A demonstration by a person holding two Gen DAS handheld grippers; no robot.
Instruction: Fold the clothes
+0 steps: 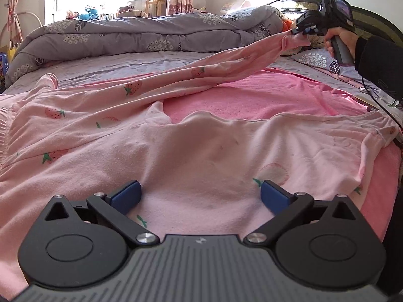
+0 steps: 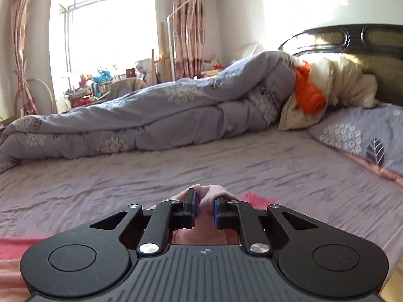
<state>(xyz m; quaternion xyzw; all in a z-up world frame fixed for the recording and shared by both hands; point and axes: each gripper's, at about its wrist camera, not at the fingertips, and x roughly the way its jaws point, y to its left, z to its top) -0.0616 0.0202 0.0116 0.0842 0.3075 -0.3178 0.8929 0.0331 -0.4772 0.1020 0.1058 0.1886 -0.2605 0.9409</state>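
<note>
1. Left wrist view: the left gripper [image 1: 200, 193] hangs low over the pink strawberry-print garment [image 1: 191, 151], its jaws spread wide with nothing between them; whether the blue pads [image 1: 126, 196] touch the cloth I cannot tell.
2. The garment lies spread over a brighter pink towel [image 1: 252, 98] on the bed [image 1: 126, 63], at the bed's near edge.
3. One part of the garment is pulled up and stretched taut toward the headboard end, where the right gripper [image 1: 301, 32] pinches its tip; a hand [image 1: 338, 41] in a dark sleeve [image 1: 377, 58] holds that gripper's handle.
4. Right wrist view: the right gripper [image 2: 204, 207] has its jaws nearly together, pinching a bunch of the pink cloth [image 2: 205, 196] between the pads.
5. Along the bed's far edge lies a rolled grey quilt [image 2: 151, 115]; a grey pillow [image 2: 357, 133] sits by the headboard [image 2: 365, 40].
</note>
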